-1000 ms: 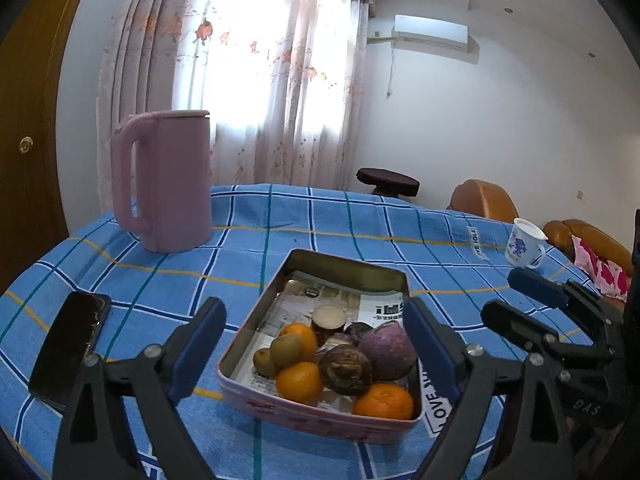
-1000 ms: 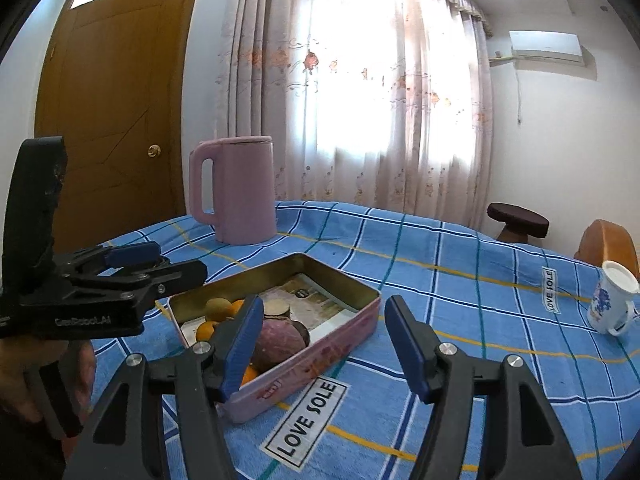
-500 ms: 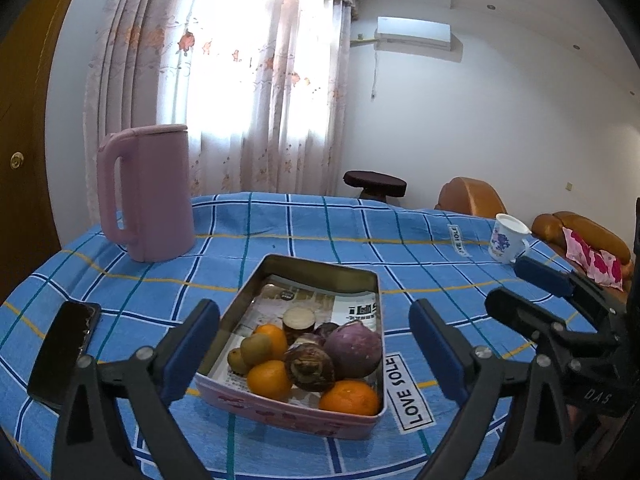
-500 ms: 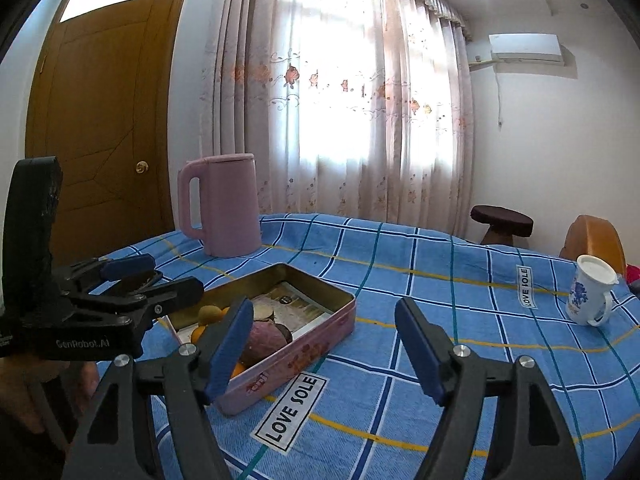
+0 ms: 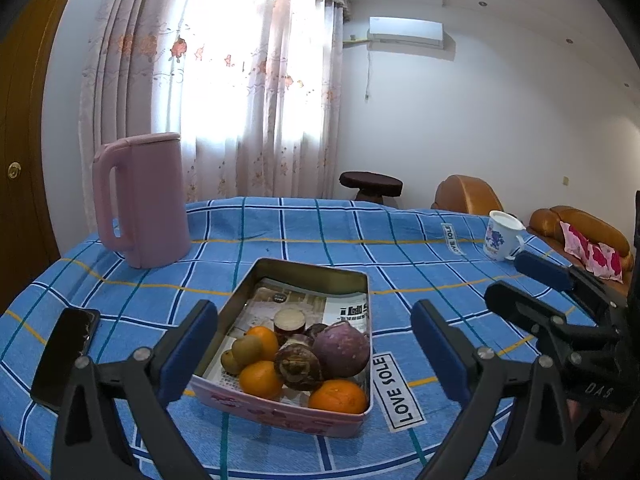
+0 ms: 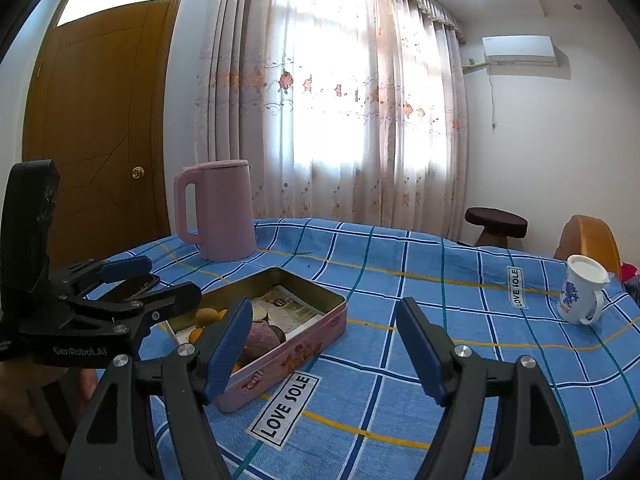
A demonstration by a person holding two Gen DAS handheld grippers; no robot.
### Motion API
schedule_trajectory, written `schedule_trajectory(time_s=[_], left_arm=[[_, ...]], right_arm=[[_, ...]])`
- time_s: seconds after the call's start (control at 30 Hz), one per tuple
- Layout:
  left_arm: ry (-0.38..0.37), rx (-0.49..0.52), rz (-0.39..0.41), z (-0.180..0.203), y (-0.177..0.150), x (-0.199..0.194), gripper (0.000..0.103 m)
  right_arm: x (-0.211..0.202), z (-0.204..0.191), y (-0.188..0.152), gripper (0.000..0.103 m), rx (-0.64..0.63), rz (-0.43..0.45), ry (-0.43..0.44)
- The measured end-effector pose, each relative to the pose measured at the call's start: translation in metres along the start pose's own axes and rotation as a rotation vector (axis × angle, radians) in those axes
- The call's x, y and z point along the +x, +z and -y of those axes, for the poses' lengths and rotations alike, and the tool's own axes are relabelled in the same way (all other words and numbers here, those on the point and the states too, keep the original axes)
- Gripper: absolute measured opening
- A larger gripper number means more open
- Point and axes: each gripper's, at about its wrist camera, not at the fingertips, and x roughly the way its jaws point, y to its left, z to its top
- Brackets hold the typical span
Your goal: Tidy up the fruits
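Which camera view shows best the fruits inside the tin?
The left wrist view. It looks down into the tin, so the fruits lie in plain sight: oranges, small greenish ones, purple and brown ones. In the right wrist view, the tin's wall and a finger hide most fruits.

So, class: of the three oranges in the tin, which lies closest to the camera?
The orange in the tin's near right corner, below the purple root; the others sit further left.

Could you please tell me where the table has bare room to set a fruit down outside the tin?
Bare blue checked tablecloth lies between the pink rectangular tin and the white printed mug, and behind the tin toward the far edge. Left of the tin is tighter: the pink plastic kettle and the black phone. The tin's near end is crowded with fruit.
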Motion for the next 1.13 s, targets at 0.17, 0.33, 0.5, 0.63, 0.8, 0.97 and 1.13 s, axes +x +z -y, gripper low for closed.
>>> schedule_trajectory(time_s=[0.17,0.33,0.5,0.63,0.8,0.97,1.13], left_arm=[[0.014,0.01,0.004,0.002,0.0,-0.001,0.103],[0.037,0.029,0.022,0.006,0.003,-0.005,0.103],[0.042,0.042,0.043,0.01,0.006,-0.011,0.103],[0.046,0.035,0.052,0.011,0.008,-0.014,0.103],[0.059,0.023,0.045,0.01,0.009,-0.012,0.103],[0.076,0.037,0.045,0.011,0.007,-0.01,0.103],[0.059,0.034,0.038,0.013,0.006,-0.008,0.103]], right_arm=[[-0.001,0.004,0.0,0.076,0.009,0.003,-0.009],[-0.006,0.006,0.002,0.076,0.005,0.018,-0.03],[-0.016,0.006,0.006,0.076,-0.014,0.046,-0.053],[-0.019,0.007,0.008,0.076,-0.021,0.058,-0.062],[-0.021,0.008,0.007,0.077,-0.025,0.062,-0.069],[-0.017,0.009,0.003,0.077,-0.026,0.047,-0.072],[-0.016,0.01,0.001,0.078,-0.021,0.04,-0.071]])
